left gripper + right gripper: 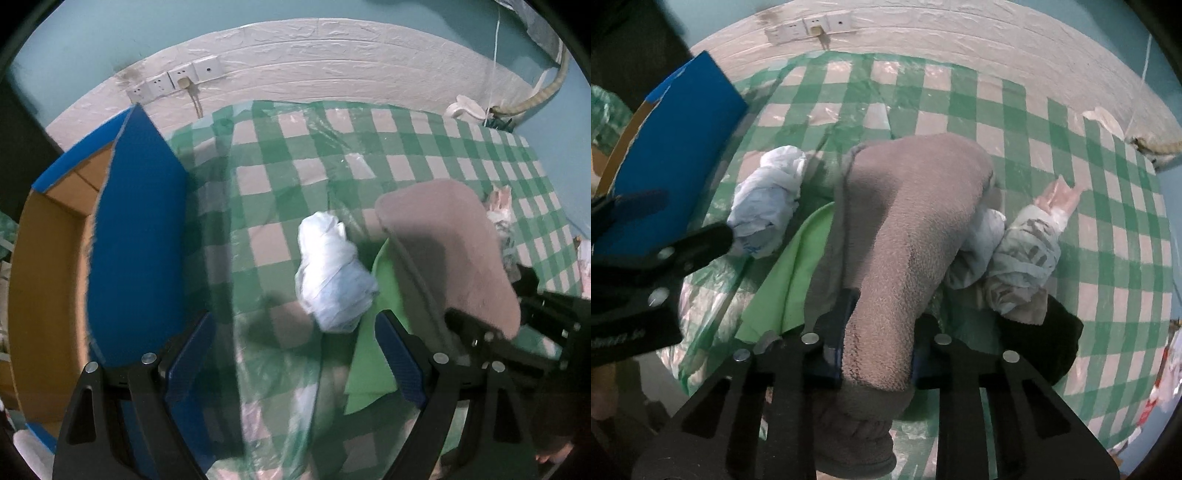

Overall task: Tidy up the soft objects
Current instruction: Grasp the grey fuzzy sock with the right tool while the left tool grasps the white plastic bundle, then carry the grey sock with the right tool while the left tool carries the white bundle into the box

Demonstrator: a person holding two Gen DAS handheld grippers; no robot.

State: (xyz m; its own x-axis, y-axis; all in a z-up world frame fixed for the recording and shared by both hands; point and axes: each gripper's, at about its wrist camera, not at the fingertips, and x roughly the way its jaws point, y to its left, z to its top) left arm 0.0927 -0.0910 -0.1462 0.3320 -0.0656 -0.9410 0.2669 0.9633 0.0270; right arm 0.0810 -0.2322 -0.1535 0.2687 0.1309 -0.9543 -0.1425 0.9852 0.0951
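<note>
The right gripper (877,354) points steeply downward, its jaws clamped on a fold of the grey-brown fleece cloth (908,206). The cloth arches up from the jaws and drapes over the items beneath it. Under its left edge lies a green cloth (790,266), flat on the desk (1015,122), which is covered by a green-and-white checked sheet under clear plastic film. A crumpled white plastic bag (334,269) lies just beside the green cloth, on its left. To the right of the fleece lies a pale bundled bag with grey markings (1027,254), touching a black fabric item (1056,336).

The left gripper (291,354) hovers above the white bag with its jaws spread wide and nothing between the pads. A blue-sided cardboard box (136,258) stands open at the left edge of the desk.
</note>
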